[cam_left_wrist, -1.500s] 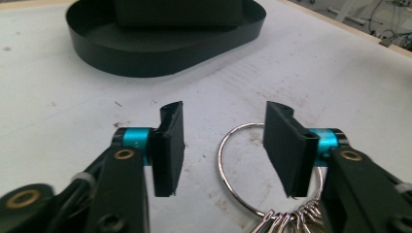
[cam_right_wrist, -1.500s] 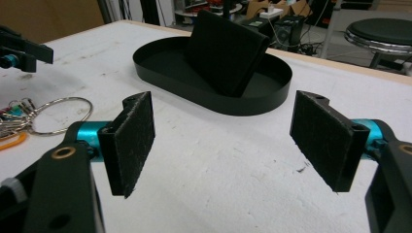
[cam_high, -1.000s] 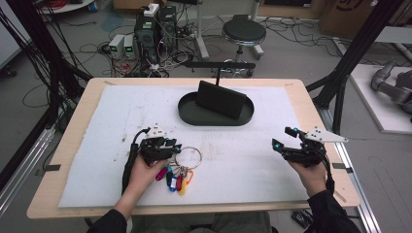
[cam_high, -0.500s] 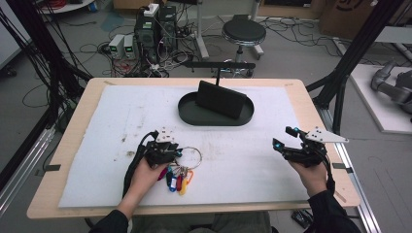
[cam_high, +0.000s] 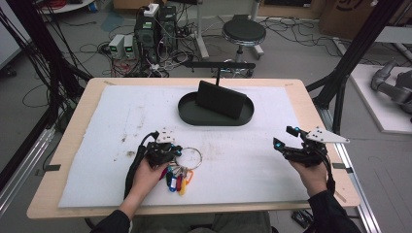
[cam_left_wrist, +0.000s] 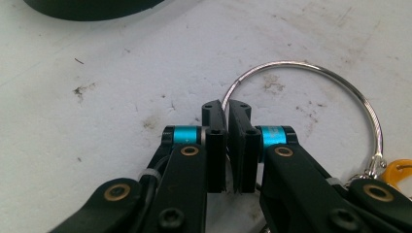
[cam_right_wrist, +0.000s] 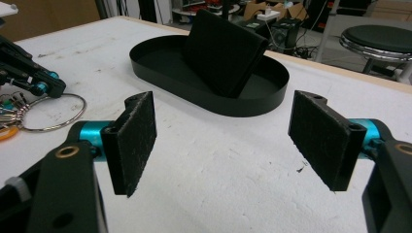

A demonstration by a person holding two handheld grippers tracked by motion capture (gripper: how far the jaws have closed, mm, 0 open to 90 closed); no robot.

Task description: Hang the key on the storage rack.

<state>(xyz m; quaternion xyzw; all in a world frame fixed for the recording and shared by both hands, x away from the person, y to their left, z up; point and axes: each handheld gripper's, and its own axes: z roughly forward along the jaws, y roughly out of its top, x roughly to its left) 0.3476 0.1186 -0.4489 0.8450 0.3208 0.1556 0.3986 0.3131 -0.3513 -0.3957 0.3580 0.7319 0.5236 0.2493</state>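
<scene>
A large metal key ring (cam_high: pixel 190 158) lies on the white mat with a bunch of keys and coloured tags (cam_high: pixel 176 180) at its near side. My left gripper (cam_high: pixel 175 152) sits at the ring's left edge. In the left gripper view its jaws are shut (cam_left_wrist: pixel 227 109) on the wire of the key ring (cam_left_wrist: pixel 340 82), and an orange tag (cam_left_wrist: pixel 398 172) peeks in at the right. My right gripper (cam_high: pixel 284 137) hovers at the right of the mat, open (cam_right_wrist: pixel 226 111), with nothing between its pads (cam_right_wrist: pixel 133 138).
A black oval tray (cam_high: pixel 194 114) stands at the middle back with a black flat block (cam_high: pixel 219 99) leaning in it. The right gripper view shows the tray (cam_right_wrist: pixel 252 109), the block (cam_right_wrist: pixel 223 53) and my left gripper (cam_right_wrist: pixel 29 77) at the far left. A stool and cables lie beyond the table.
My left gripper has shifted a little to the right and nearer, onto the ring's left edge. The right gripper has hardly moved.
</scene>
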